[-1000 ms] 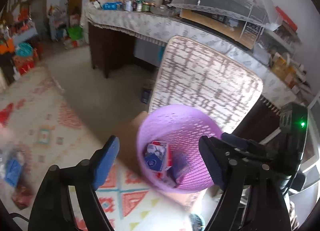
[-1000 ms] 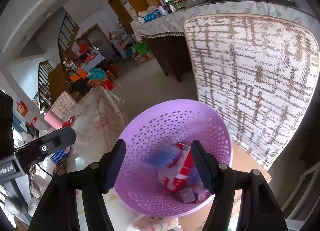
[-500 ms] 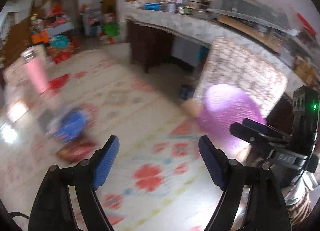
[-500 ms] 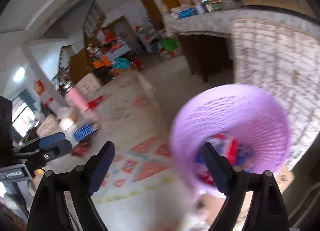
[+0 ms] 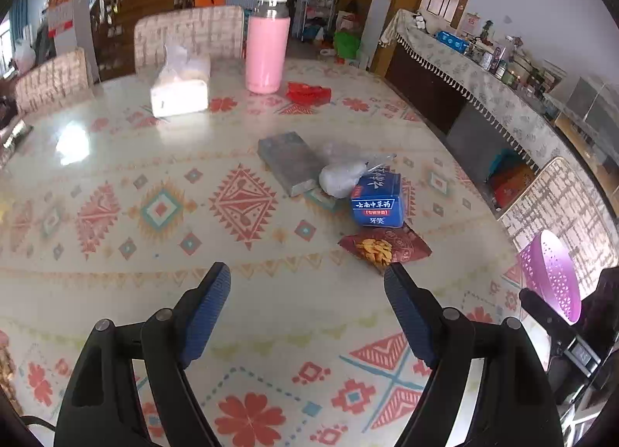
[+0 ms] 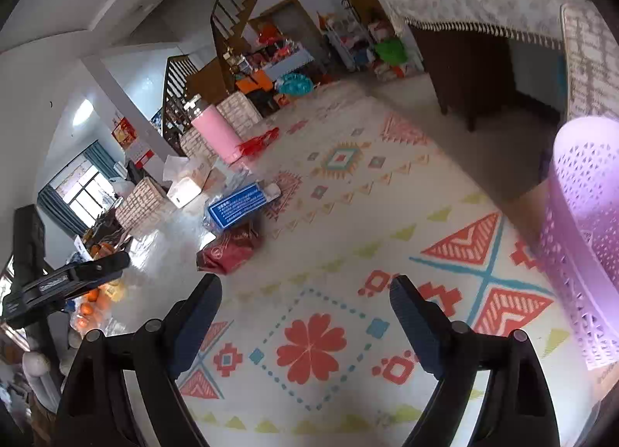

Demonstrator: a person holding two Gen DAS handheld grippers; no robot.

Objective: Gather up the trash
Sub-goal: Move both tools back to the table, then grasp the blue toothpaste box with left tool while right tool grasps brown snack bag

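Both tongs stand wide apart and hold nothing: the left tongs and right tongs hover over the patterned table. Ahead of the left tongs lies a dark red snack bag, touching a blue carton printed with white Chinese characters, then a crumpled clear plastic bag and a flat grey box. Farther off stand a pink flask and white tissue pack. The perforated purple plastic basket sits right of the right tongs.

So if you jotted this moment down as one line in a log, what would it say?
left claw: open, empty | right claw: open, empty | trash on table: snack bag, blue box | purple basket: at table edge
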